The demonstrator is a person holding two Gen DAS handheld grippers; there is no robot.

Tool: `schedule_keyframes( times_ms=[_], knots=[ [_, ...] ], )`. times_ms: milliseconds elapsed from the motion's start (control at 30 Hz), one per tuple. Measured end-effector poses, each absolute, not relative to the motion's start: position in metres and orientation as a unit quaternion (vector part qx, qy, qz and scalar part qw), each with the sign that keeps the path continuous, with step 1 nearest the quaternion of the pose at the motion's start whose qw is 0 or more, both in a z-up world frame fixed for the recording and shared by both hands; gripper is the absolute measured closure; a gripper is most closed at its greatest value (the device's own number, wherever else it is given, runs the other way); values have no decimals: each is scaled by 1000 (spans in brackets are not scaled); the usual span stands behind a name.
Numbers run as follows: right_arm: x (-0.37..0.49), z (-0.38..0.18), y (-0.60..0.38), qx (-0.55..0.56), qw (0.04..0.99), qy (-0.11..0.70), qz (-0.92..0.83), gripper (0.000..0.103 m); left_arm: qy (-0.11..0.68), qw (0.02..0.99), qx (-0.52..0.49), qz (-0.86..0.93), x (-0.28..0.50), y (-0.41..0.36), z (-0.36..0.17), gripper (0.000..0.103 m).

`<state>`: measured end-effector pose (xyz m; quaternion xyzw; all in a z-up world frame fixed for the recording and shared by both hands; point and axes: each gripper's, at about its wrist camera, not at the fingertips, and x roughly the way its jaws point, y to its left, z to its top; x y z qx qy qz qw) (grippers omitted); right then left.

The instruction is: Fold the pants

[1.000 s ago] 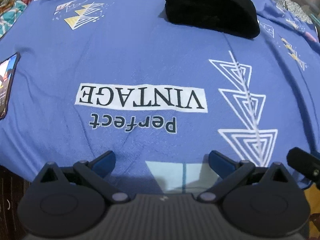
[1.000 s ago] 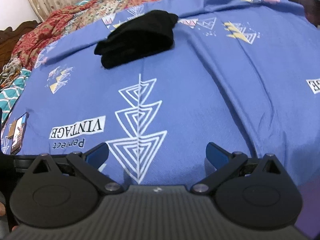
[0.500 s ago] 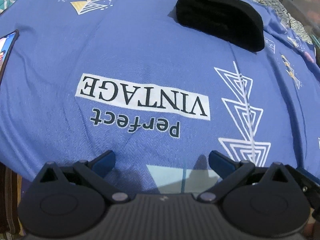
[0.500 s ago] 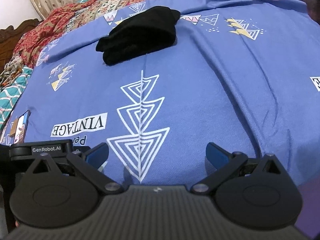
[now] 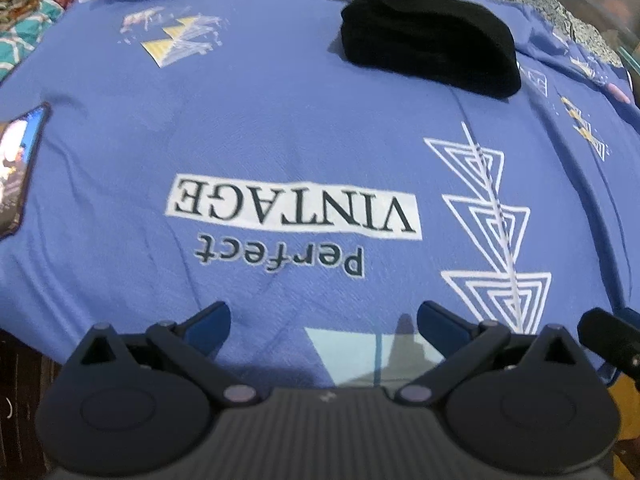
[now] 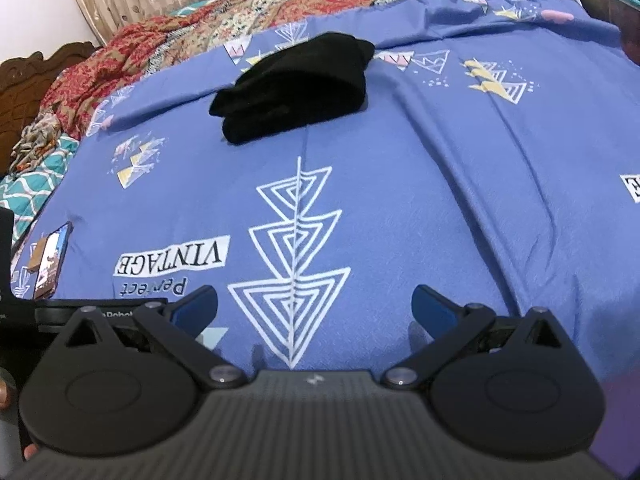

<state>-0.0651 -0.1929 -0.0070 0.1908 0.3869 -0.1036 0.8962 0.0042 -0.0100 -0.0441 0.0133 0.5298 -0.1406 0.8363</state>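
Note:
The black pants (image 5: pixel 430 56) lie folded in a compact bundle on the far part of the blue printed bedsheet (image 5: pixel 280 132). They also show in the right wrist view (image 6: pixel 296 88). My left gripper (image 5: pixel 324 320) is open and empty, near the bed's front edge, well short of the pants. My right gripper (image 6: pixel 314 306) is open and empty, also at the front edge. Part of the right gripper (image 5: pixel 608 340) shows at the right edge of the left wrist view.
A phone (image 5: pixel 16 168) lies on the sheet at the left edge; it also shows in the right wrist view (image 6: pixel 50 262). A red patterned blanket (image 6: pixel 224 28) and a wooden headboard (image 6: pixel 24 80) lie beyond the sheet.
Both grippers stay open and near the front edge. The views shifted slightly; the pants bundle has not moved.

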Motion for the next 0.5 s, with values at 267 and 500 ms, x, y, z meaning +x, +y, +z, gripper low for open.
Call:
schedule_keyframes(
  times_ms=[267, 500],
  knots=[
    [-62, -10, -190, 187, 893, 396, -102, 0, 529, 836, 28, -141, 3, -11, -46, 0],
    [-62, -9, -188, 186, 895, 393, -98, 0, 551, 822, 12, -141, 12, -4, -58, 0]
  ],
)
